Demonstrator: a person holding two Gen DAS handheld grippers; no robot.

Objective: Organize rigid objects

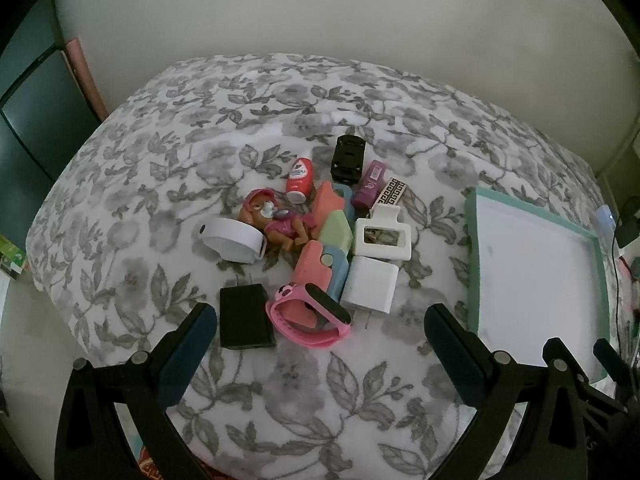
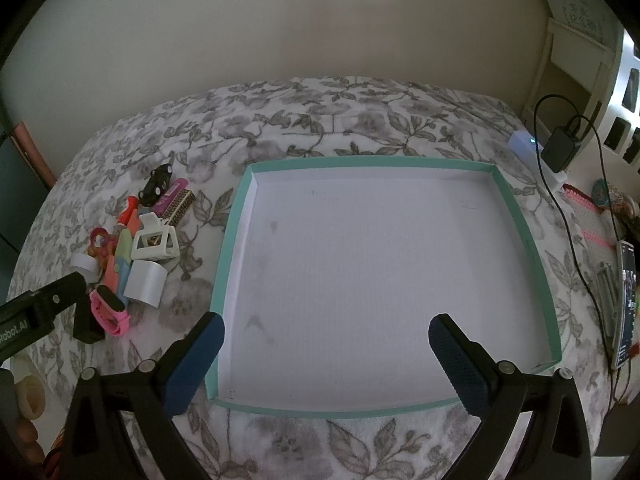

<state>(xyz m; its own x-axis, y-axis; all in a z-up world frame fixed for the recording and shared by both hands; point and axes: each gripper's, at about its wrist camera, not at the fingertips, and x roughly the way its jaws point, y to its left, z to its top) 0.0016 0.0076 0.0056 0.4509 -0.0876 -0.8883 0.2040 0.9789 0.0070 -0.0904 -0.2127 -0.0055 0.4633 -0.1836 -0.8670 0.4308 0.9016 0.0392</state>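
Where floral cloth (image 1: 160, 152) spreads, teal-rimmed square tray (image 2: 520, 216)

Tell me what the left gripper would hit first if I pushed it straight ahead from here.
Most likely the pink watch, which lies nearest between the open fingers of the left gripper, with the black charger just beside it on the left. Depth is hard to judge in this fisheye view, so either could touch first.

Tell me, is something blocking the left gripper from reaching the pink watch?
Nothing visible does. The left gripper is open, and the pink watch lies on the bedspread just ahead, between the black charger and the white charger.
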